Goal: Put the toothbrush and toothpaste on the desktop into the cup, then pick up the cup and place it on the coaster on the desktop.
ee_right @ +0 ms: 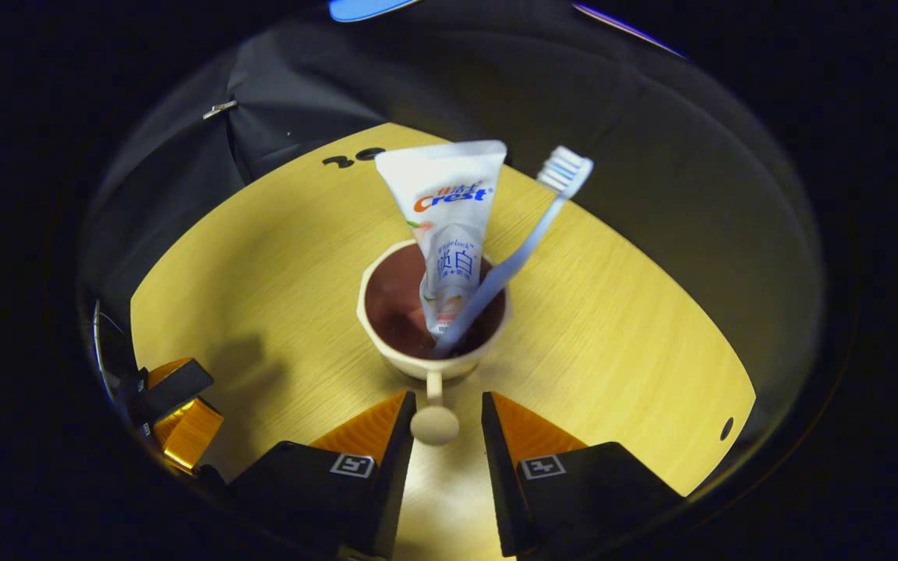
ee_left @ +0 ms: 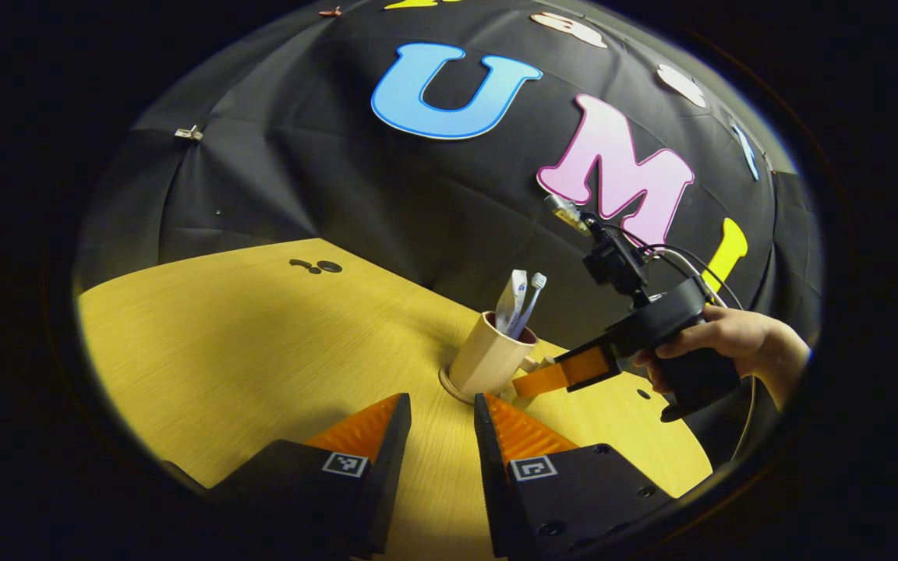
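right claw (ee_right: 443, 425) open astride cup (ee_right: 426, 312) handle | yellow wooden desktop (ee_right: 277, 257)

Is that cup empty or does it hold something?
Not empty: the cup holds a toothpaste tube and a toothbrush, both sticking out.

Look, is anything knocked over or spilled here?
Nothing stands out. The cup stands upright on the coaster, with the toothpaste and toothbrush leaning inside. Nothing has spilled on the desk.
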Demonstrator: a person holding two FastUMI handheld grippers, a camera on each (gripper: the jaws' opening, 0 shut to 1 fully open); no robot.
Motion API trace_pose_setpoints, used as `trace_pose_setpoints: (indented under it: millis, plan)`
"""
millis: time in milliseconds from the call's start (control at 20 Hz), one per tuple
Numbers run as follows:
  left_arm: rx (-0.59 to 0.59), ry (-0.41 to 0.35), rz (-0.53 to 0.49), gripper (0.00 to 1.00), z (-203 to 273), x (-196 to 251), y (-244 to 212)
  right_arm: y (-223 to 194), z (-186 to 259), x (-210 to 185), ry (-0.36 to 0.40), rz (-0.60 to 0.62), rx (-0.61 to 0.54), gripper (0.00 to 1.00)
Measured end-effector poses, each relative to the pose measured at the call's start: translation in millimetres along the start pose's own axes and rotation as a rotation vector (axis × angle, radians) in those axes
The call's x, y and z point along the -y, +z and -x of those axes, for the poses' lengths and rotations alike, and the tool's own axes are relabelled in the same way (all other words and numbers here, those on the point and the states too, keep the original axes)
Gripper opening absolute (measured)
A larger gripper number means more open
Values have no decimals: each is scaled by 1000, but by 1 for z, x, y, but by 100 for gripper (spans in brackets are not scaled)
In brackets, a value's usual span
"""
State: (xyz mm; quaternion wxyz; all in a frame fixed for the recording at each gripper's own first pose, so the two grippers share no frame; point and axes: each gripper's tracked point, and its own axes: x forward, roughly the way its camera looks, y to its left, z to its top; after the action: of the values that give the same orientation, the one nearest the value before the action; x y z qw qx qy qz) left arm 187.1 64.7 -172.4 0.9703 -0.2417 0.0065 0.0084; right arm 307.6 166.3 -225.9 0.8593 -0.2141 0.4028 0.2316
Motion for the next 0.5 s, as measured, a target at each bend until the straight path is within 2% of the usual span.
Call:
trace_pose_setpoints:
  millis: [300, 500]
  plan:
    - [-57, -38, -29, 52, 34, 24, 36, 2, 81, -3, -21, -89, 150, 53]
    - [-80, -63, -90, 52, 67, 49, 66, 16, 152, -11, -46, -127, 292, 53]
